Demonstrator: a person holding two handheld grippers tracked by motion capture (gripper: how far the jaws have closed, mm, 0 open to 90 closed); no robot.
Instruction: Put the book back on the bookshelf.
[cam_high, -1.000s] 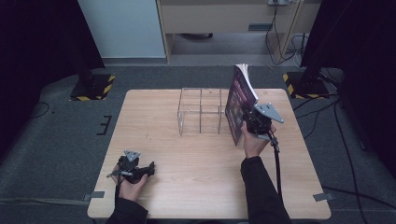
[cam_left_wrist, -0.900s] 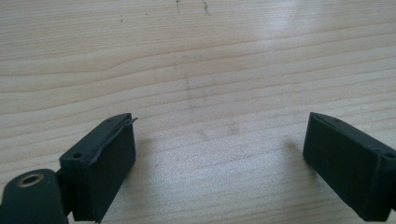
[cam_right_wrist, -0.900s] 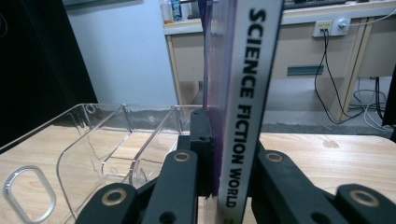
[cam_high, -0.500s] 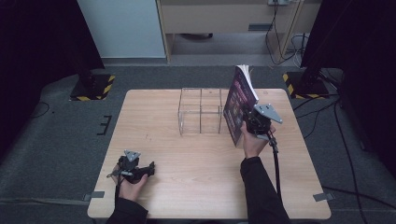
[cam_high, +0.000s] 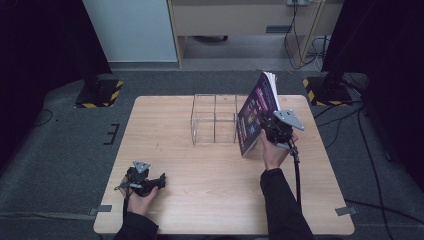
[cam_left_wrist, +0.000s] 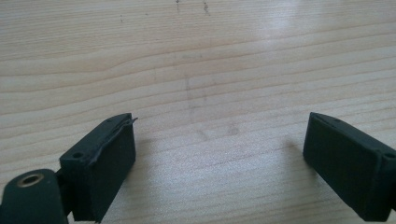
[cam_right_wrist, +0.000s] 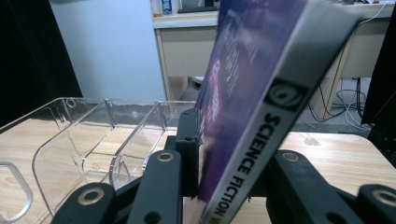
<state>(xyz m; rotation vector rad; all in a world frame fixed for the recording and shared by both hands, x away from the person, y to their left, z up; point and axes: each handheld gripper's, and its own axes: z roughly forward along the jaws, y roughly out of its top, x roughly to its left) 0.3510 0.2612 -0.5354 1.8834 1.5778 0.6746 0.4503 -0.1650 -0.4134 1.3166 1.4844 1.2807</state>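
Book (cam_high: 257, 114) with a purple cover is standing on its lower edge on the right half of the light wooden table (cam_high: 200, 200), tilting, with its top leaning away from the person and its pages fanning slightly at the top; its near lower corner is sitting just beside the right end of the clear organizer (cam_high: 214, 119).

Going from the left: dark floor matting is lying around the table, and a stand base with yellow and black stripes (cam_high: 97, 92) is sitting beyond the table's far left corner, under black curtains. On the near left part of the table the left gripper (cam_high: 150, 182) is resting low over the wood in the person's left hand; in the left gripper view its jaws are standing spread wide with only bare wood grain between them. A pale blue panel is standing behind the table at the middle left, next to a beige desk. The organizer, with its thin dividers, is sitting at the far middle of the table.

The right gripper (cam_right_wrist: 224, 177) is reaching to the book from the right, its jaws flanking the lower spine, which reads SCIENCE FICTION. They have just been opening a little, and I cannot tell whether the pads are pressing. Cables and a second striped base (cam_high: 325, 90) are lying at the far right.
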